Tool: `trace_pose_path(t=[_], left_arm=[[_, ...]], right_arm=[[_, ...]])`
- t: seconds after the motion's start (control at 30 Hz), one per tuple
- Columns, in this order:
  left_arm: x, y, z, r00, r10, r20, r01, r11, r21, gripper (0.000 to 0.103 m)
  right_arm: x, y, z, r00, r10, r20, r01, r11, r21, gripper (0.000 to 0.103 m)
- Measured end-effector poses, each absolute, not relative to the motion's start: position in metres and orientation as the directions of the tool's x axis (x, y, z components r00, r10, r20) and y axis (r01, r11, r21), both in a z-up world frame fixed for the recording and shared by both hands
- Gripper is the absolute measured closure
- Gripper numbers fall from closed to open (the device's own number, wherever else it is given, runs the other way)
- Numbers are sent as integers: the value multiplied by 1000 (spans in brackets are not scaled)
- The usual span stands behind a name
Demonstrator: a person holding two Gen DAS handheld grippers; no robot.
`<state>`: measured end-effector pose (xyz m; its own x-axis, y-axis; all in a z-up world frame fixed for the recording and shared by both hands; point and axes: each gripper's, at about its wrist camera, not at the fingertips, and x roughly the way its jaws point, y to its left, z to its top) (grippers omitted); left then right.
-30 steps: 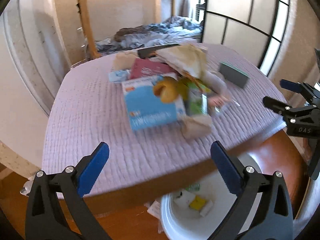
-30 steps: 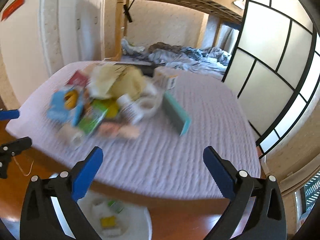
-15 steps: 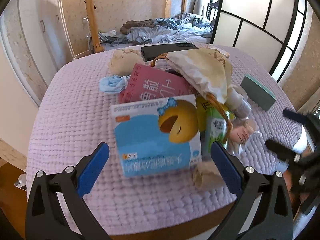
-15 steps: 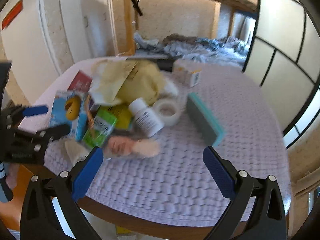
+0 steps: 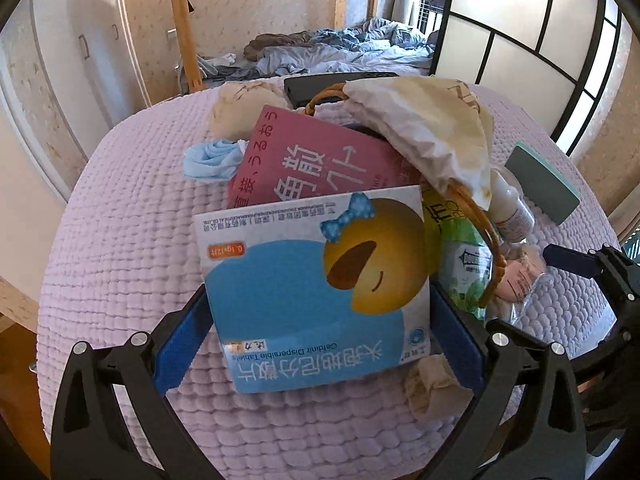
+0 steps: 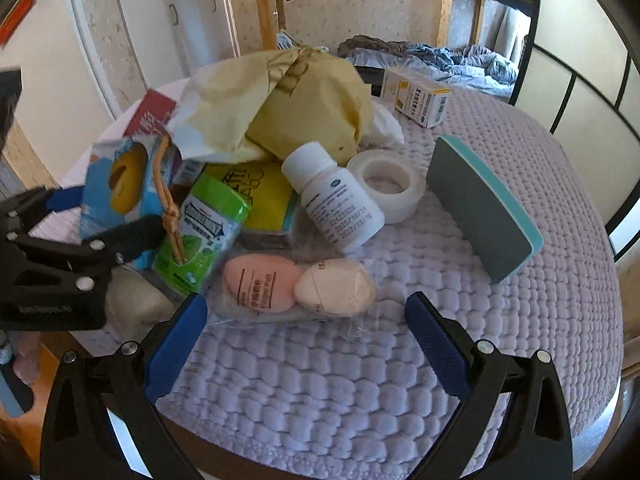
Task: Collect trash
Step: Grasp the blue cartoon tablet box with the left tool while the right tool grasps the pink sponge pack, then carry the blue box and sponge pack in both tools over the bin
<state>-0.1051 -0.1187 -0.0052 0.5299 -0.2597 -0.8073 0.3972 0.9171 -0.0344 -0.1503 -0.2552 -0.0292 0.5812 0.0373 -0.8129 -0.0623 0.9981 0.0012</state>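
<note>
Left wrist view: left tool (image 5: pixel 318 320) spread around the blue tablet box (image 5: pixel 312 292), pads not yet pinching; right tool (image 6: pixel 306 330) closing beside the sponge packet (image 6: pixel 300 286), and the whole pile remains uncollected on the desk (image 6: pixel 440 360)

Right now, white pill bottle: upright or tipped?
Tipped. The white bottle lies on its side on the quilt, cap toward the yellow paper bag, label text running sideways.

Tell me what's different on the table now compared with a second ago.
Both tongs came down toward the pile. The left tongs now straddle the blue tablet box; the right tongs, closing, frame the bagged sponges. Nothing lifted; the clutter lies unchanged.
</note>
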Motion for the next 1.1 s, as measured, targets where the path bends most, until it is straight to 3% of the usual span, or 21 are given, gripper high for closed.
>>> trace_pose_path(t=[0.2, 0.47, 1.1], left_arm=[[-102, -116, -5, 523, -277, -806, 410, 911, -47, 8], [-104, -109, 7, 538, -293, -791, 408, 911, -60, 8], [-125, -75, 27, 541, -301, -786, 378, 921, -92, 8]], right_arm=[[-154, -259, -26, 594, 55, -802, -66, 998, 20, 25], [-162, -293, -13, 607, 117, -786, -16, 991, 135, 26], [-203, -289, 23, 637, 151, -756, -36, 985, 167, 26]])
